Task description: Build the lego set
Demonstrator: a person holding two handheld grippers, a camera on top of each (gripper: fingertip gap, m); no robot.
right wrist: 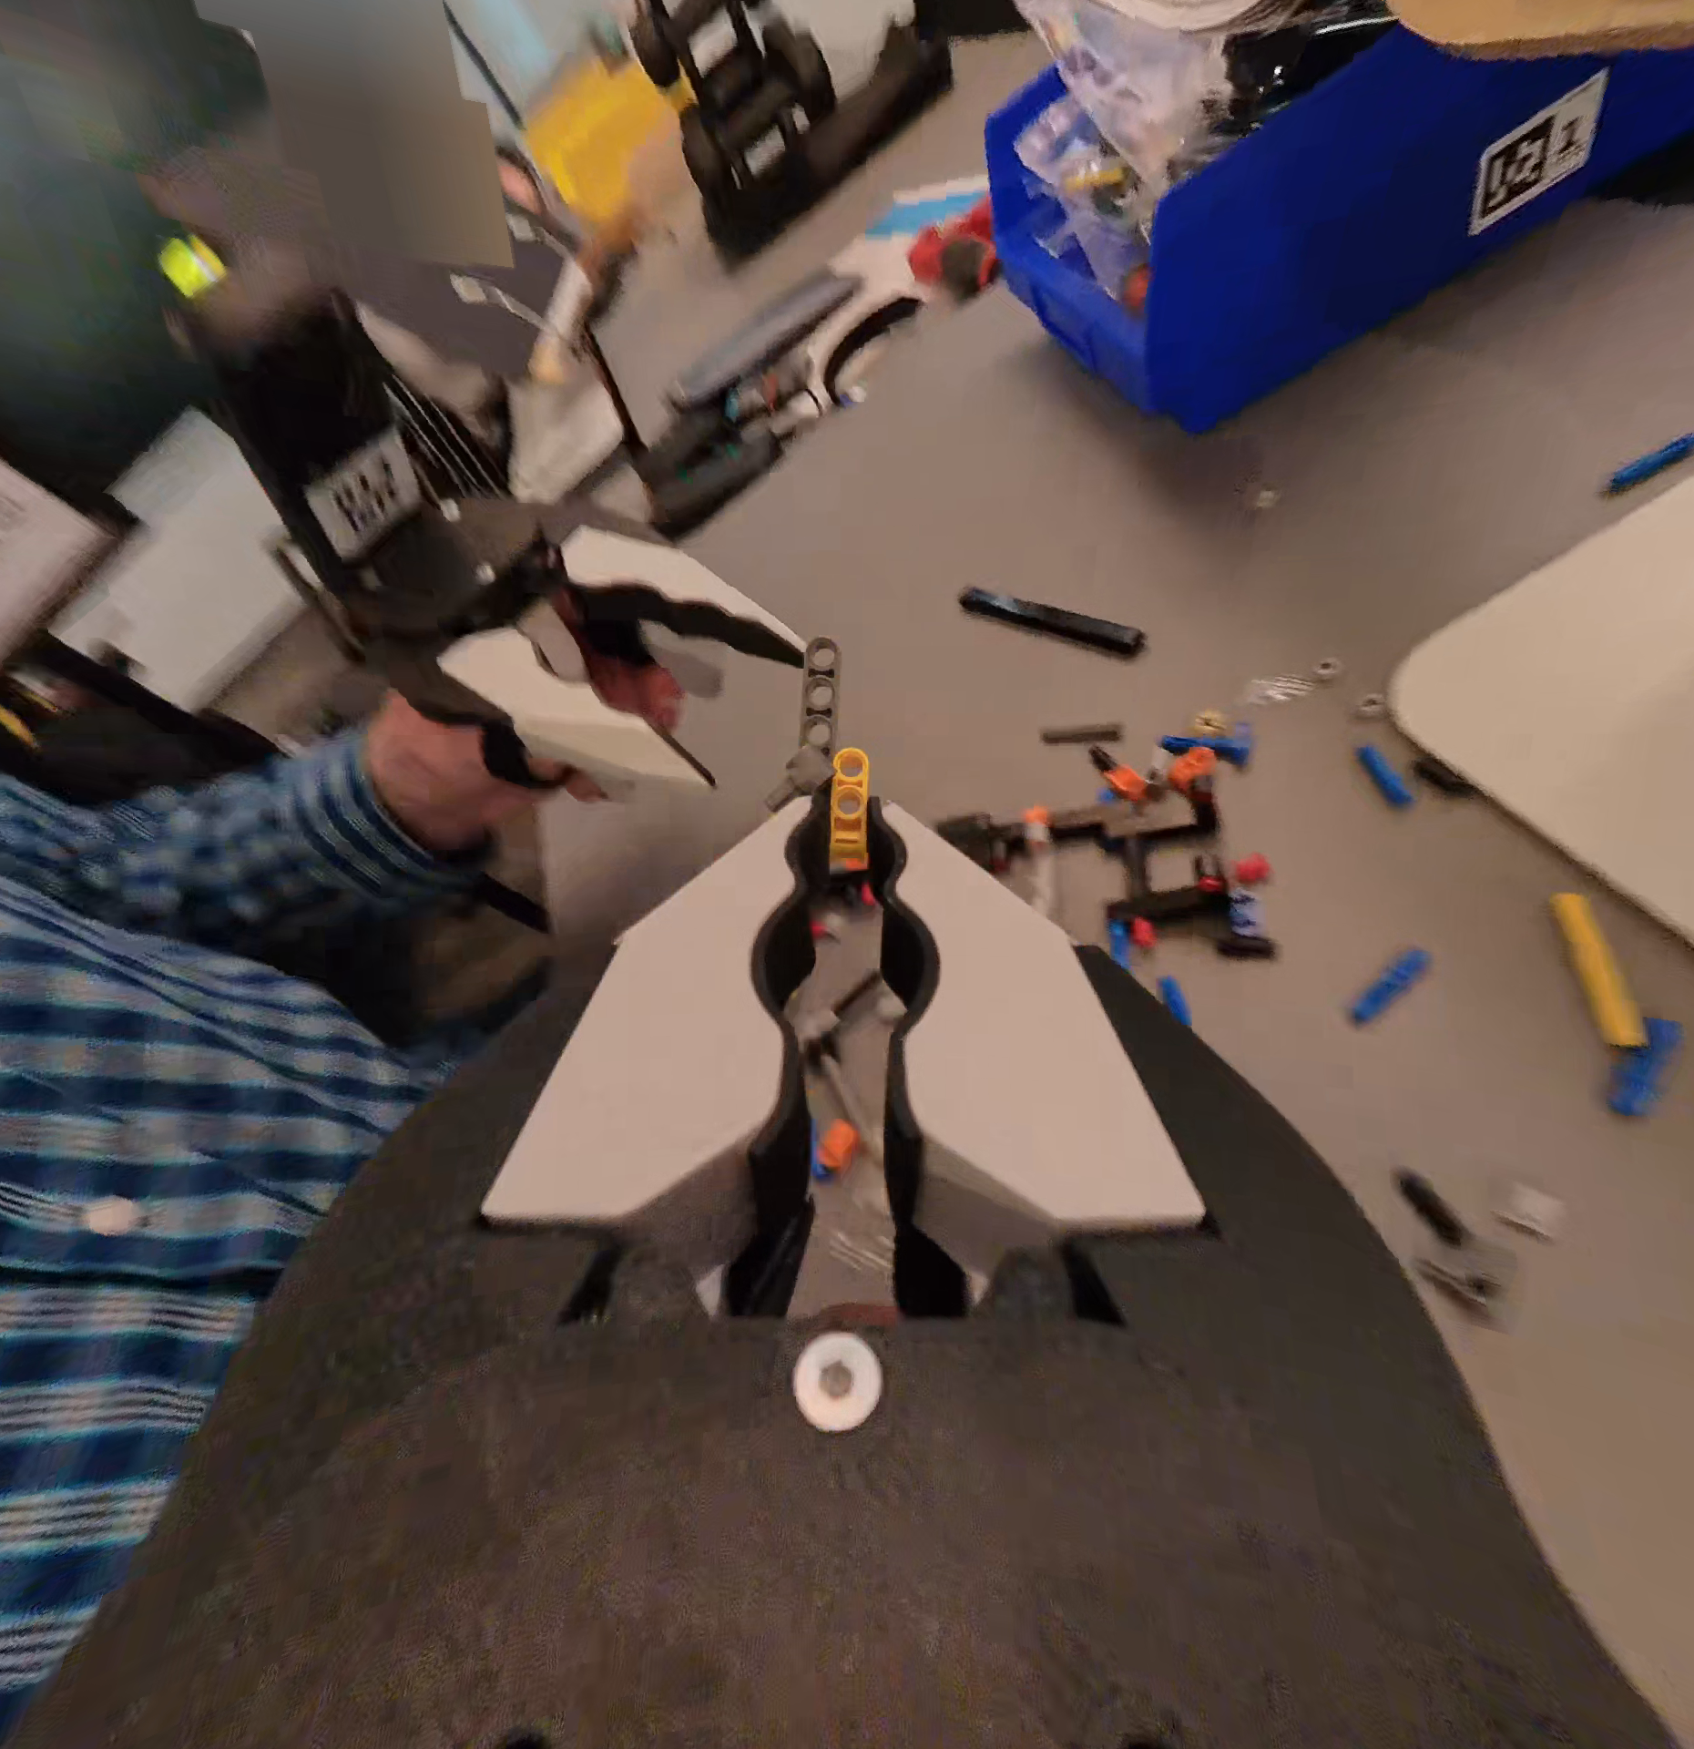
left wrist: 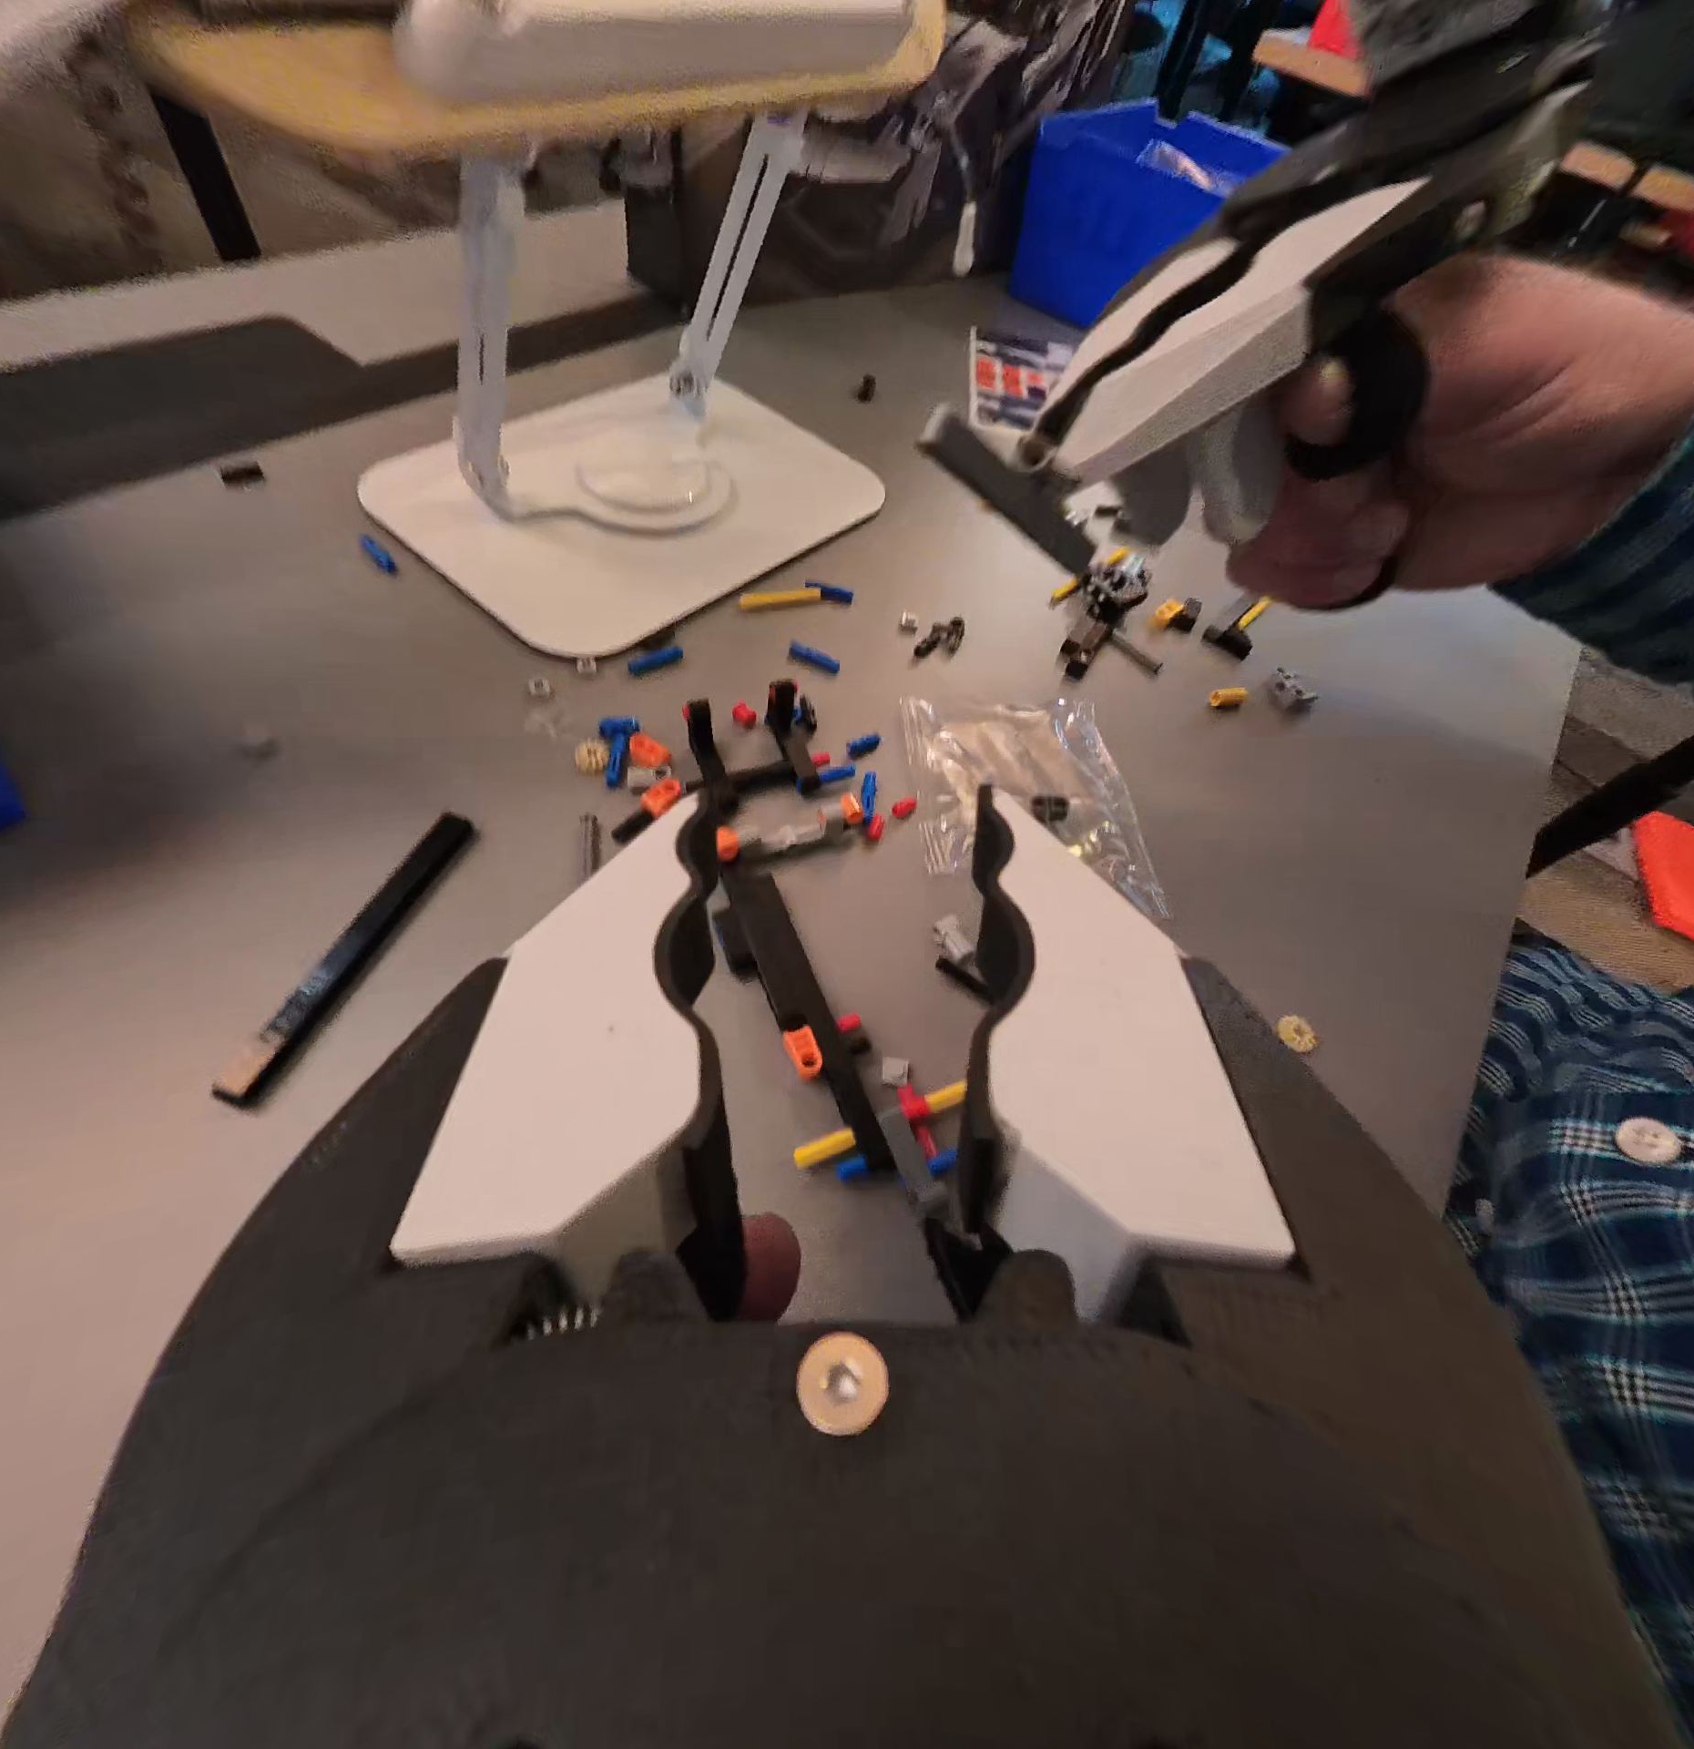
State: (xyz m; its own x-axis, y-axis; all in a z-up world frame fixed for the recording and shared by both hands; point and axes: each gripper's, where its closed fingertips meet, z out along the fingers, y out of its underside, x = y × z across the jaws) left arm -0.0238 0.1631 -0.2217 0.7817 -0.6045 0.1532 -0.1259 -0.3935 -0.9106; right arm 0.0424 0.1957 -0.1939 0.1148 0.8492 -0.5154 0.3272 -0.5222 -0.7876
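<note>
My left gripper (left wrist: 843, 814) is open and empty, above a long black beam assembly (left wrist: 786, 975) with orange, red and yellow parts that lies on the grey table. In the right wrist view the left gripper (right wrist: 753, 719) hangs open in the air to the left. My right gripper (right wrist: 848, 814) is shut on a small yellow beam (right wrist: 850, 786). A dark grey holed beam (right wrist: 821, 691) sticks out just past the yellow beam; I cannot tell if they are joined. In the left wrist view the right gripper (left wrist: 1037, 450) is shut over a dark grey beam (left wrist: 1004, 492).
A black frame assembly (left wrist: 730, 767) (right wrist: 1155, 852) lies among loose blue, red, orange and yellow pins. A white stand base (left wrist: 616, 530), a clear bag (left wrist: 1032, 786), a black strip (left wrist: 351, 956) and a blue bin (right wrist: 1297, 265) are on the table. A plaid shirt is at the near edge. The grippers' ends are close to 9 cm from one another. Both grippers' tips are roughly 25 cm from the white stand base (left wrist: 616, 530).
</note>
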